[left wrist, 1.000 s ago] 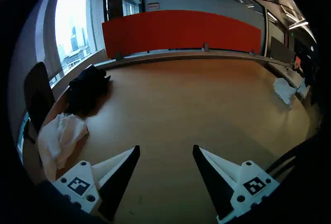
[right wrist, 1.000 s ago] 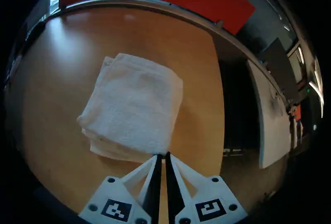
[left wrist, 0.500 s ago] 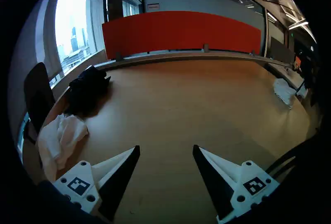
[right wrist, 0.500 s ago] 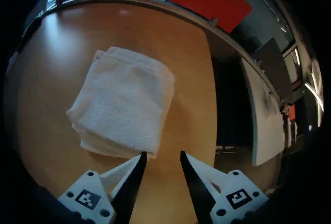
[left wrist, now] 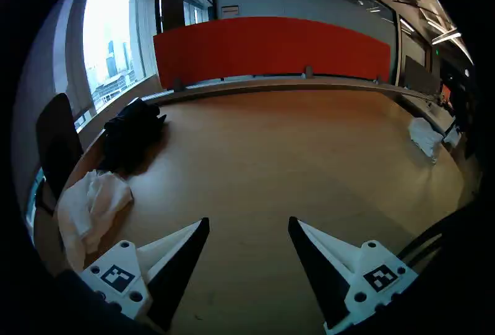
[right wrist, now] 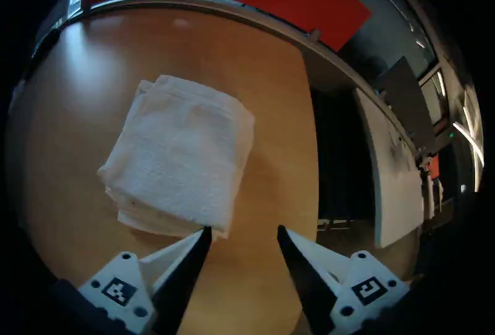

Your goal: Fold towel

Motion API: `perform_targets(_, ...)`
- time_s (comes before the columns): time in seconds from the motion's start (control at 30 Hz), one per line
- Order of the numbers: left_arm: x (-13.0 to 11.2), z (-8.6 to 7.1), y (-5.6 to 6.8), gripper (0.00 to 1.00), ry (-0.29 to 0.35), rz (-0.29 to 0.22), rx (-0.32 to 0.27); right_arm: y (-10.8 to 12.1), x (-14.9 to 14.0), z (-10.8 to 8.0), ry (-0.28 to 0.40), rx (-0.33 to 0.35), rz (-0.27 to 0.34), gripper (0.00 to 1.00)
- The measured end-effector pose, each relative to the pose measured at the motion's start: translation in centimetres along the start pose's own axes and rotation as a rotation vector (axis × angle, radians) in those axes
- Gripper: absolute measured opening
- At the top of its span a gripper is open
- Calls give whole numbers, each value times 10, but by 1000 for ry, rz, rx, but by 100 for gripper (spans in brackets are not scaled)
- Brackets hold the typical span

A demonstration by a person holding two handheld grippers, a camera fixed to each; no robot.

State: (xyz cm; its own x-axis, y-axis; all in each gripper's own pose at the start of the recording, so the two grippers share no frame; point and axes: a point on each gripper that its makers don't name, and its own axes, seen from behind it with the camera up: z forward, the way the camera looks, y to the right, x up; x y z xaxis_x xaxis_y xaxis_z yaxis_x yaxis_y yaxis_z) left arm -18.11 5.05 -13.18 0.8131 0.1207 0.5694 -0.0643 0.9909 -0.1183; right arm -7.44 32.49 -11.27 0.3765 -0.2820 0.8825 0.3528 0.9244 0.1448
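In the left gripper view, nothing has shifted over the last second. Our left gripper (left wrist: 247,236) hangs above the bare wooden table (left wrist: 278,149) with its fingers spread wide and nothing between them. A crumpled white cloth (left wrist: 93,205) lies near the table's left edge, just in front of a dark bundle (left wrist: 130,134). A small pale cloth (left wrist: 426,134) sits well apart at the right edge, and we cannot tell whether it is the towel we are working on. The red partition (left wrist: 272,44) runs along the back.

In the right gripper view, the change is plain. A second ago our right gripper (right wrist: 242,236) was pinched shut at the near edge of the towel (right wrist: 179,161). Now its fingers stand parted and hold nothing, with one tip just beside the towel's near corner. The towel lies flat on the table (right wrist: 272,118) as a neat layered rectangle, close to the table's right edge.

We judge that the last fold has been released and the towel is done. What may remain is drawing back without snagging that corner.
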Motion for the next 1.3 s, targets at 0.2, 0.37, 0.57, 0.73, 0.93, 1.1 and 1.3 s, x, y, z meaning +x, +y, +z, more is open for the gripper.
perform_targets(0.2,2,0,-1,95,5,1,-1,-4,0,-3,16,9,24,100)
perform_targets(0.37,1,0,-2,95,5,-2,-1,-9,4,-8,38,18,37,100)
perform_targets(0.57,-1,0,-3,95,6,-10,0,-17,12,-12,81,36,111,100)
perform_targets(0.73,0,0,-3,95,7,-12,-1,-22,18,-16,123,48,214,100)
perform_targets(0.93,2,0,-4,95,11,-15,-1,-22,22,-19,151,43,316,100)
perform_targets(1.1,4,0,-5,95,13,-21,0,-20,28,-21,164,32,405,100)
perform_targets(1.3,5,1,-5,94,15,-21,-3,-18,36,-25,195,22,469,100)
